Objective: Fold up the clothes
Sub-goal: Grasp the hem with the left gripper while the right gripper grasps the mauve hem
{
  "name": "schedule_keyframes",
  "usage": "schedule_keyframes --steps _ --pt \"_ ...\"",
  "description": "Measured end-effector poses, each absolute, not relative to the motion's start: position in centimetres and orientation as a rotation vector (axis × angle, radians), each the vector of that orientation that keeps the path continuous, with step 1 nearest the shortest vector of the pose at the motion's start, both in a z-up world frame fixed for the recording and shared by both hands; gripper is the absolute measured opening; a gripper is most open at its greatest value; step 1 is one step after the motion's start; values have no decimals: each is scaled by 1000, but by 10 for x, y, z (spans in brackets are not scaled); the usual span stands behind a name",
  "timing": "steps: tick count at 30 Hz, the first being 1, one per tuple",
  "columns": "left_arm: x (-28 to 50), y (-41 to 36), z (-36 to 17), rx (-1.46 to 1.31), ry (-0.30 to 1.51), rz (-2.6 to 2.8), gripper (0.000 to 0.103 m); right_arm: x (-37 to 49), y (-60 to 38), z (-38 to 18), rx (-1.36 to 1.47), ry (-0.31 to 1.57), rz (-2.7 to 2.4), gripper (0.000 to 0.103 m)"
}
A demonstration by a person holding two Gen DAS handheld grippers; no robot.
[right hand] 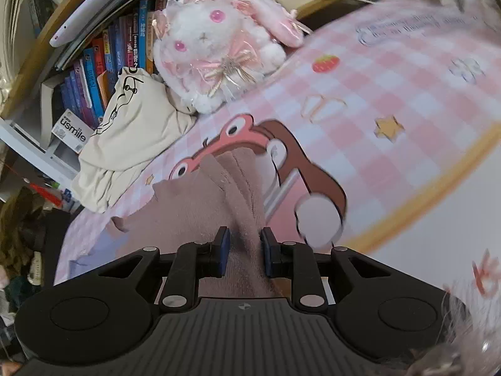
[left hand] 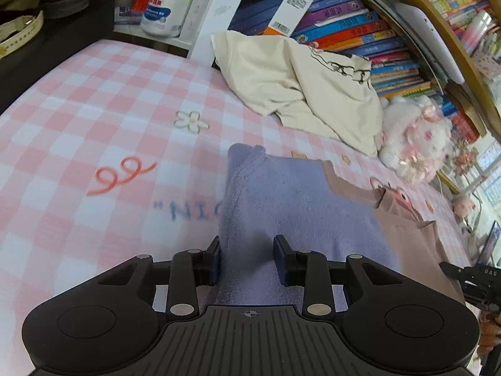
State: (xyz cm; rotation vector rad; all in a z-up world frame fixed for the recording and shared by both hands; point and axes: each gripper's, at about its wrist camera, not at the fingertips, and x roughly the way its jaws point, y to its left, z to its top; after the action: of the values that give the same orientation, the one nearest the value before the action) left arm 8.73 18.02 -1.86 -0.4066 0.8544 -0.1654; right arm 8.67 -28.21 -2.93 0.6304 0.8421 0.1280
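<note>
A garment lies on the pink checked bedsheet [left hand: 94, 100]. Its lavender part [left hand: 281, 194] runs between the fingers of my left gripper [left hand: 246, 250], which stands partly open around it, pads apart from the cloth edges. Its dusty-pink part [right hand: 225, 206] forms a raised ridge between the fingers of my right gripper [right hand: 245, 244], which is narrowed onto that fold. The pink part also shows at the right in the left wrist view [left hand: 407, 228], where the tip of my right gripper shows at the edge. A crumpled cream shirt [left hand: 300, 87] lies further back.
A white plush bunny [right hand: 216, 47] sits by the cream shirt [right hand: 131, 131]. A shelf of books [left hand: 360, 31] runs behind the bed. A white can [left hand: 164, 12] and boxes stand at the back left. The sheet's printed cartoon [right hand: 281, 163] lies beside the garment.
</note>
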Motion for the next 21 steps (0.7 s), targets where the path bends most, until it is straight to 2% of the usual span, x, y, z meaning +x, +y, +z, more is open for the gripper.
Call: schedule_keyframes --steps 5,12,21 --pt "55 183 -19 -385 859 -178 32 55 -282 -29 607 835 138 22" --pt "37 185 -14 -362 827 -144 34 42 -274 -26 529 819 105 35" --pt "-7 177 15 -288 708 -131 35 -3 -257 2 361 772 56 37"
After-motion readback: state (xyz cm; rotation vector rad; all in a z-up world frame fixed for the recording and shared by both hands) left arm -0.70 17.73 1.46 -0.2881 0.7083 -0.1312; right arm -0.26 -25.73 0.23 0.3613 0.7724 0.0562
